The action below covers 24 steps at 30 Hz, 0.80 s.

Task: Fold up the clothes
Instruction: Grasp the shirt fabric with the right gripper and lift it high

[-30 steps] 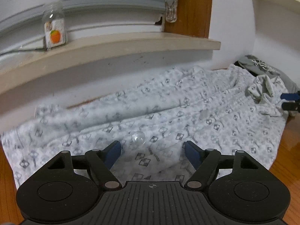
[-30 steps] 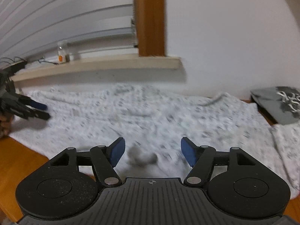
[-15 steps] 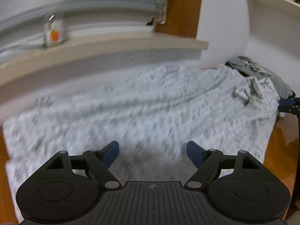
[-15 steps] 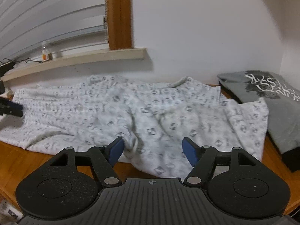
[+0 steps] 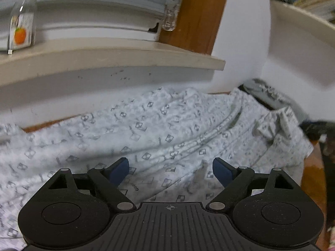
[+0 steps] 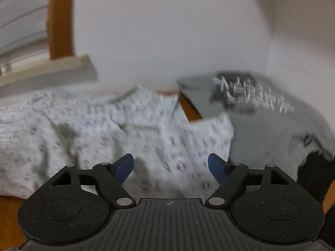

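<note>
- Two tools are in view, each seen from its own wrist camera. The left tool (image 5: 170, 172) has its blue pads spread wide with nothing between them, and it hangs low over the patterned white garment (image 5: 159, 129). The right tool (image 6: 170, 168) is likewise spread and empty, over the garment's right-hand portion (image 6: 129, 133).
- Judgement: both tools gape in readiness to pinch cloth, not to carry it. Neither pad can be confirmed as touching the fabric.
- The garment lies spread and rumpled across the wooden desk (image 5: 314, 179), with long creases running diagonally and a bunched, collar-like lump (image 5: 278, 125) near its right end. It does not lie folded; whether it has been opened out for a fold or is between folds cannot be settled here.
- Beside it to the right lies a grey garment with white lettering (image 6: 251, 96), apparently flat; the patterned cloth's edge meets or overlaps it.
- Farther back, a window sill (image 5: 108, 54) carries a small jar with an orange label (image 5: 21, 33), below a blind.
- Limits: the right view is heavily motion-blurred, so pattern and lettering are unreadable. A dark shape at the left view's right edge (image 5: 318, 125) is cut off; it may be the other tool.
</note>
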Tool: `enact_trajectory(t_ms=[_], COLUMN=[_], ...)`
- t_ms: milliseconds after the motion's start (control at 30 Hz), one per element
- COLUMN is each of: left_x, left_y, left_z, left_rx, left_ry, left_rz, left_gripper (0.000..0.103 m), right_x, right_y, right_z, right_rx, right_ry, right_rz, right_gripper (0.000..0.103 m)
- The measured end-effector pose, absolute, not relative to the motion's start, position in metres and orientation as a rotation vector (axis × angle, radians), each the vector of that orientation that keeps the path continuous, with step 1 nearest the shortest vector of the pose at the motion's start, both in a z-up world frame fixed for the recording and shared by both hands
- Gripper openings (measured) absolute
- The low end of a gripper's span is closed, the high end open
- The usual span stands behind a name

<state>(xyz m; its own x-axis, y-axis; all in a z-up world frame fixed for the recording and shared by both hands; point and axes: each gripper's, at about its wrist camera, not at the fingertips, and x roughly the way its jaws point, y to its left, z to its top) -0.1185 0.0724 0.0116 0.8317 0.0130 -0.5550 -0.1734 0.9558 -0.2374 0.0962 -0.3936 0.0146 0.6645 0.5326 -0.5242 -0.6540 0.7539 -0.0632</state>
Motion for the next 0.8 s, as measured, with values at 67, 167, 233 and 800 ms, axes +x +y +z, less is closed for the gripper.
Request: enact_trajectory(t_ms=[67, 167, 233, 800], left_x=[-0.118, -0.117, -0.117, -0.121], left_y=[0.074, 0.072, 0.073, 0.076], left_z=[0.011, 0.01, 0.01, 0.01], left_rx=[-0.29, -0.277, -0.28, -0.298], left_ry=[0.588, 0.593, 0.592, 0.576], left_rz=[0.113, 0.117, 0.121, 0.14], left_gripper=[0.09, 0.092, 0.094, 0.098], right_x=[0.109, 0.123, 0.125, 0.141], right_y=[-0.395, -0.398, -0.396, -0.25], right_z=[0.009, 0.013, 0.031, 0.219], right_rx=[-0.261, -0.222, -0.229, -0.212], right_ry=[0.535, 0.572, 0.529, 0.036], right_rz=[0.644, 0.652, 0.642, 0.603], right_gripper=[0.075, 0.007, 0.003, 0.038])
